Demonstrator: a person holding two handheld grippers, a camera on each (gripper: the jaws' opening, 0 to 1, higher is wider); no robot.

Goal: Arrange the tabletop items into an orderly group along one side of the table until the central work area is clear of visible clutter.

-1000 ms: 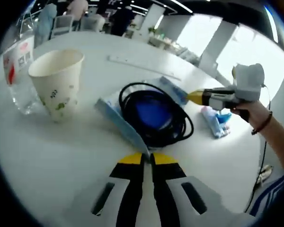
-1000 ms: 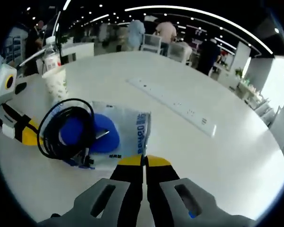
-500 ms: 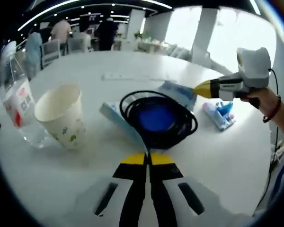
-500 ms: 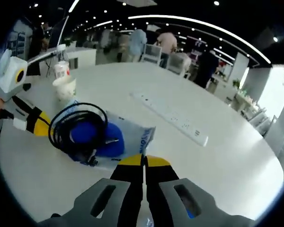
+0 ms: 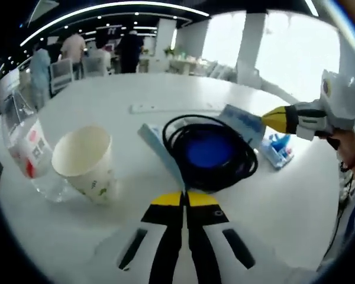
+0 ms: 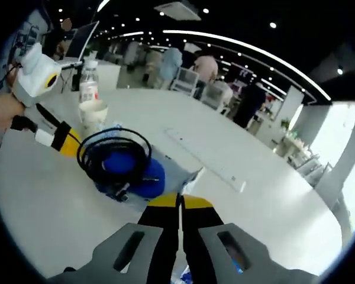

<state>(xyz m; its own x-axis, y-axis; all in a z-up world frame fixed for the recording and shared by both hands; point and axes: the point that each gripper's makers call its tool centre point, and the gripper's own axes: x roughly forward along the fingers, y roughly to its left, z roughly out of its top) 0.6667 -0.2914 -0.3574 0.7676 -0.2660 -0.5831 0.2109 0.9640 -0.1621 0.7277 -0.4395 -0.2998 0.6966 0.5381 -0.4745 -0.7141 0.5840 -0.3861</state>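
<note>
Both grippers have their jaws pressed tight together, with nothing between them that I can see. Just past the tips of the left gripper (image 5: 184, 198) lies a see-through plastic bag (image 5: 160, 148) on the white table (image 5: 59, 236). One corner of the bag reaches right up to the tips, but I cannot tell if it is pinched. On the bag sits a black cable coil (image 5: 212, 155), and a round blue thing (image 5: 208, 151) shows through it. To the left of those jaws stands a paper cup (image 5: 86, 157), upright, and a water bottle (image 5: 25, 148) stands just beside it, farther left. Beyond the coil lies a long white power strip (image 5: 165, 108). The right gripper (image 5: 278, 120) comes in from the right, near the far corner of the bag. Behind its tip lies a small blue packet (image 5: 278, 148).
</note>
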